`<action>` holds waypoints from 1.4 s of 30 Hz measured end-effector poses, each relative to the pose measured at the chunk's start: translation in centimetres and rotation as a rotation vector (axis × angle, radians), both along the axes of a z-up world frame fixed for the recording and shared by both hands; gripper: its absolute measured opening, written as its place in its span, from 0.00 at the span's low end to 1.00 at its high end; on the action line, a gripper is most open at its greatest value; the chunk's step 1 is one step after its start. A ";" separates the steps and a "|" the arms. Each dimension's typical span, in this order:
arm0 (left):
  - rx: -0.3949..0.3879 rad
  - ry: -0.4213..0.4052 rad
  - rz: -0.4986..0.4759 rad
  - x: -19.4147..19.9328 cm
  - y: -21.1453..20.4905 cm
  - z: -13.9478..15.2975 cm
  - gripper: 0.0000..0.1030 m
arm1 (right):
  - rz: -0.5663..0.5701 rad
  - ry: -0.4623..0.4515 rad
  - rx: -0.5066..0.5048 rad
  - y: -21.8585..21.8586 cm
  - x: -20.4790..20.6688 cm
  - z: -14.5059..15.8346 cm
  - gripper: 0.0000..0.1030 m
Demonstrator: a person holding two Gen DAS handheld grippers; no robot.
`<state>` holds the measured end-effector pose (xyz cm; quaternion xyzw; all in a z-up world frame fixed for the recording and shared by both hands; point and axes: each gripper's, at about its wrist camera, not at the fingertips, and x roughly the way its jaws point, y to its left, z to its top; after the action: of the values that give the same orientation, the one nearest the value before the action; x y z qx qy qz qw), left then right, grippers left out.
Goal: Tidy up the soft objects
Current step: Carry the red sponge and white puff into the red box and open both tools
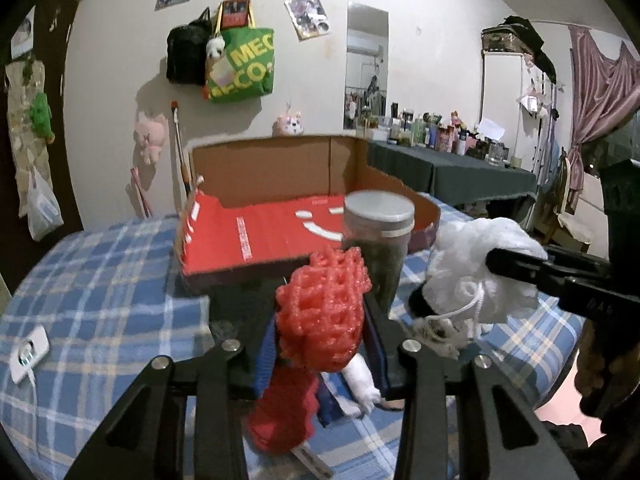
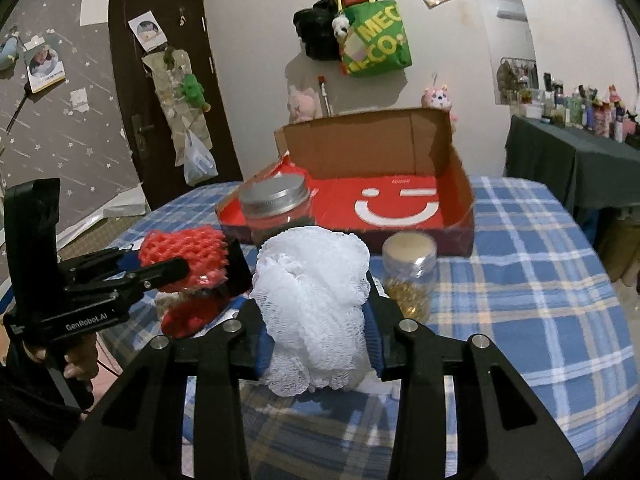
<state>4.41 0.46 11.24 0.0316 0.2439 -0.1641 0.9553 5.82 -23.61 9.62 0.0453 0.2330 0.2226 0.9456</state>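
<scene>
Your left gripper [image 1: 320, 312] had its fingers clamped on a red foam net [image 1: 322, 308], which bulged above and between the blue pads. The net was held clear of the surface [image 1: 100, 280], in front of the open cardboard box [image 1: 272, 236]. Below it, a red knitted piece [image 1: 280, 416] and a white fabric item [image 1: 362, 384] lay on the checked cloth under the fingers.

Your right gripper [image 2: 316, 320] had its fingers clamped on a white mesh sponge [image 2: 314, 292], squeezed in at the sides by the pads and puffed out above them. In the left wrist view the same sponge [image 1: 476, 268] showed to the right of the net, with its white cord [image 1: 460, 308] hanging loose beneath.

The two held items sat side by side, near each other but apart. A jar with a grey metal lid [image 2: 276, 208] stood between and just beyond them, close to the front wall of the box. A second, smaller jar [image 2: 408, 272] with gold contents stood just right of the sponge, in front of the box.

The box was red inside with a white smile mark [image 2: 396, 208], its back flap upright. It rested on the blue checked cloth of the surface. A hand [image 2: 80, 360] gripped the handle of the left gripper at the edge of the right wrist view.
</scene>
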 end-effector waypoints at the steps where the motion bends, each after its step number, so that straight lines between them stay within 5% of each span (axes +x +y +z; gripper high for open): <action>1: 0.003 -0.008 -0.002 0.1 0.1 0.4 0.39 | 0.000 -0.011 0.001 -0.2 0.0 0.5 0.34; 12: 0.066 -0.034 -0.050 5.8 1.1 5.3 0.39 | 0.038 -0.119 -0.029 -0.8 3.3 7.2 0.34; 22: 0.189 0.034 -0.080 16.4 0.2 5.9 0.40 | 0.073 -0.066 -0.150 1.8 15.5 10.3 0.34; 33: 0.278 0.174 -0.093 28.6 -2.0 2.2 0.40 | 0.075 0.127 -0.299 5.5 30.2 5.8 0.34; 42: 0.287 0.273 -0.090 35.1 -3.4 -1.3 0.40 | 0.034 0.242 -0.333 6.6 36.6 1.6 0.34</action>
<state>39.47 -2.92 9.92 0.1559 0.3904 -0.1730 0.8907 42.46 -17.02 11.23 -0.0890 0.3792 0.1898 0.9013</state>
